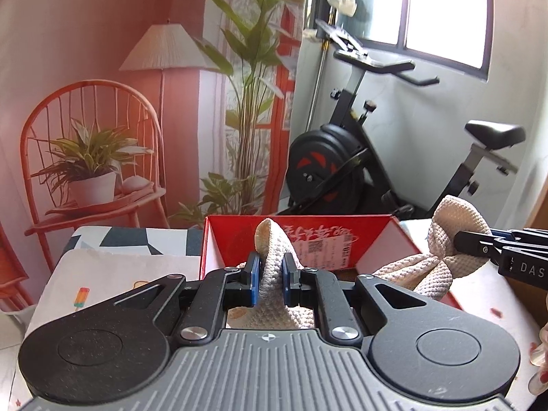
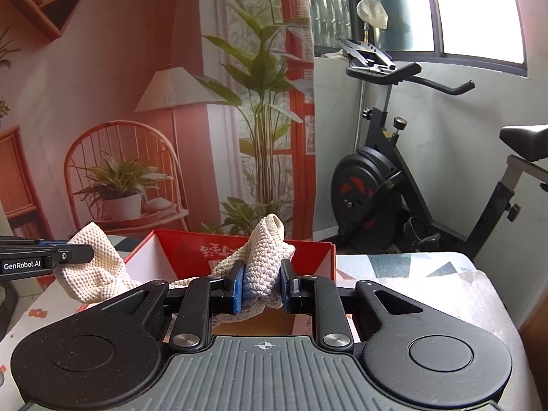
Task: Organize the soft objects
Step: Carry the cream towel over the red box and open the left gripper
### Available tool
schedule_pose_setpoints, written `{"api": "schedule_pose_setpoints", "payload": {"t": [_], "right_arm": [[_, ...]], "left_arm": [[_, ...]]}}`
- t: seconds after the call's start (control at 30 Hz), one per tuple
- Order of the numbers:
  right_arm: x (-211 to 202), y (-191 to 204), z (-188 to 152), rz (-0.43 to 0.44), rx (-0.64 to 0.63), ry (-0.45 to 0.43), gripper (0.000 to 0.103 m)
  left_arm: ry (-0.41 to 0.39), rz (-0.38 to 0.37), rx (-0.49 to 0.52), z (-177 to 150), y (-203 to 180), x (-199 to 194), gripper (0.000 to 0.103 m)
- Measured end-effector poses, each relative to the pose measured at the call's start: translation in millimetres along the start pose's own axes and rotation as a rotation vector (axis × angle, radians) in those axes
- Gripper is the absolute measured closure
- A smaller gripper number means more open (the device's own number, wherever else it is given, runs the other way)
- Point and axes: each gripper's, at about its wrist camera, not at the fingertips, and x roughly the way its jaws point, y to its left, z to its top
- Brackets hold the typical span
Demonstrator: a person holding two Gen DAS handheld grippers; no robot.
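Note:
A cream knitted cloth (image 1: 275, 243) is stretched between both grippers over an open red cardboard box (image 1: 239, 236). My left gripper (image 1: 272, 279) is shut on one end of the cloth. My right gripper (image 2: 262, 284) is shut on the other end (image 2: 265, 257), which bunches up above its blue pads. In the left wrist view the right gripper (image 1: 479, 245) comes in from the right, holding the cloth's far bunch (image 1: 455, 219). In the right wrist view the left gripper (image 2: 73, 257) comes in from the left, holding its corner (image 2: 92, 250), just above the red box (image 2: 185, 246).
The box sits on a table covered by a patterned cloth (image 1: 113, 274). Behind the table hangs a printed backdrop with a chair and plants (image 1: 96, 144). A black exercise bike (image 1: 342, 157) stands by the window at the right.

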Motion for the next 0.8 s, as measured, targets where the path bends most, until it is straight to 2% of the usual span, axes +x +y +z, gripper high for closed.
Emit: {"api": "schedule_pose_setpoints", "payload": {"t": [0.27, 0.53, 0.67, 0.8], "right_arm": [[56.0, 4.3, -17.1, -0.003, -0.083, 0.063, 0.084], [84.8, 12.5, -41.5, 0.0, -0.144, 0.169, 0.084], [88.5, 23.5, -47.9, 0.004, -0.193, 0.203, 0.084], [94.3, 27.0, -51.6, -0.01, -0.185, 0.263, 0.084]], "left_arm": [[0.114, 0.007, 0.048, 1.5, -0.6, 50.8, 0.089], [0.251, -0.114, 0.039, -11.6, 4.1, 77.8, 0.089], [0.274, -0.148, 0.045, -15.6, 0.2, 78.7, 0.089], [0.271, -0.137, 0.028, -15.4, 1.1, 78.9, 0.089]]}}
